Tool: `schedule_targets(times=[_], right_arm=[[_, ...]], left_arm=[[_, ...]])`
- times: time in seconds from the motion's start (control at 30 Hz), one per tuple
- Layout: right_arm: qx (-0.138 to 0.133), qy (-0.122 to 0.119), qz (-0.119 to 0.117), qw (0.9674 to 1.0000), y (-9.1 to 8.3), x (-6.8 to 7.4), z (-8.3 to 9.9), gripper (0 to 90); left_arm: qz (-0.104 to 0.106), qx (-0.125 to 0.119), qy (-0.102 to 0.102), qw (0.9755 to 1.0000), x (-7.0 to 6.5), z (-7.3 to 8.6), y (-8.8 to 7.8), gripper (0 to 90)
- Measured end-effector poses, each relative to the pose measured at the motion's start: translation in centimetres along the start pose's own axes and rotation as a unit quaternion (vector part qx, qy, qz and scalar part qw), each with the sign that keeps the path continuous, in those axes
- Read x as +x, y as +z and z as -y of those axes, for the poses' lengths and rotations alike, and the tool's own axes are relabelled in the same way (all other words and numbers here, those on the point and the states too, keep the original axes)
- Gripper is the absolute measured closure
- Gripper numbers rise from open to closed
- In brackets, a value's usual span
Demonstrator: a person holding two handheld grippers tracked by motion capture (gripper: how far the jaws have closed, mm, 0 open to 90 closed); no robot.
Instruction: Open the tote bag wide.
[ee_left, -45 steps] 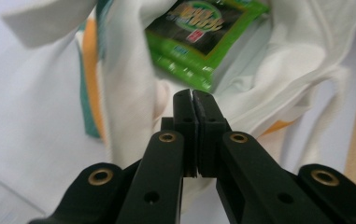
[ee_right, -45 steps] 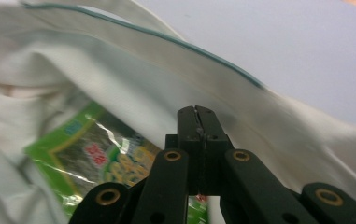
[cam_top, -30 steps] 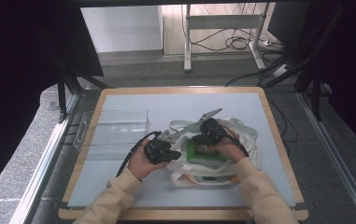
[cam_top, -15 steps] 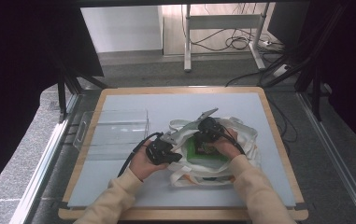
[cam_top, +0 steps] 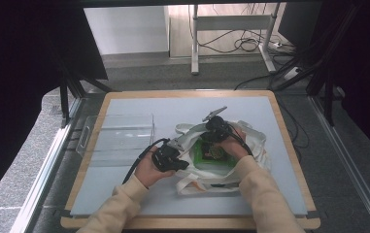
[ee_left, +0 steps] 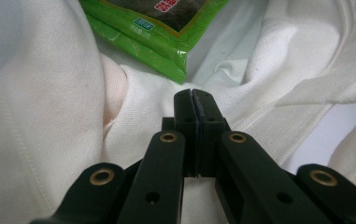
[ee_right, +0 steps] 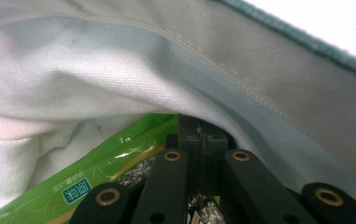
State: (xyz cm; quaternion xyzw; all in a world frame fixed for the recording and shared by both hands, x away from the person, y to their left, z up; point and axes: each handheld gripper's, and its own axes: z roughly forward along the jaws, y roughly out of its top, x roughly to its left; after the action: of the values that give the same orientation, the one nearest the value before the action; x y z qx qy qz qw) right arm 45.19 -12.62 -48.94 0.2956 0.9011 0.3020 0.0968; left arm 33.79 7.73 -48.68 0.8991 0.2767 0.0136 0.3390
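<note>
Nearest me, the left gripper [cam_top: 169, 158] sits at the near-left edge of the white cloth bag [cam_top: 250, 145], its fingers [ee_left: 193, 109] pressed together on a fold of the bag's fabric, holding the mouth open. Just inside that mouth lies the green snack packet [cam_top: 210, 154], flat in the bag's hollow. Beyond it, at the bag's far rim, the right gripper [cam_top: 217, 131] reaches in under the upper cloth; its fingers [ee_right: 199, 133] are closed tight and look to pinch the packet's edge, though the cloth shades them.

To do this well, I'd judge the left should keep the lip taut and low while the right slides the packet level, not tugging upward into the canvas. Left of the bag, a clear plastic tray [cam_top: 117, 138] stands on the desk [cam_top: 173, 109].
</note>
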Motion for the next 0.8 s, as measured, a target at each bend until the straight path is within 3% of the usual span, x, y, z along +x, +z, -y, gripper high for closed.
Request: schedule_targets(times=[0.43,0.6,0.8], right_arm=[[0.004,0.011,-0.002,0.9999,0.2,-0.1,-0.2,89.5],[-0.002,0.003,0.005,1.0,-1.8,0.2,0.4,89.5],[0.01,0.02,0.032,0.9992,-4.6,-0.3,1.8,89.5]], left_arm=[[-0.001,-0.001,0.0,1.0,0.1,0.0,0.1,89.9],[-0.002,0.001,0.002,1.0,0.2,0.1,0.0,89.9],[-0.002,-0.003,-0.003,1.0,0.1,0.1,0.0,89.9]])
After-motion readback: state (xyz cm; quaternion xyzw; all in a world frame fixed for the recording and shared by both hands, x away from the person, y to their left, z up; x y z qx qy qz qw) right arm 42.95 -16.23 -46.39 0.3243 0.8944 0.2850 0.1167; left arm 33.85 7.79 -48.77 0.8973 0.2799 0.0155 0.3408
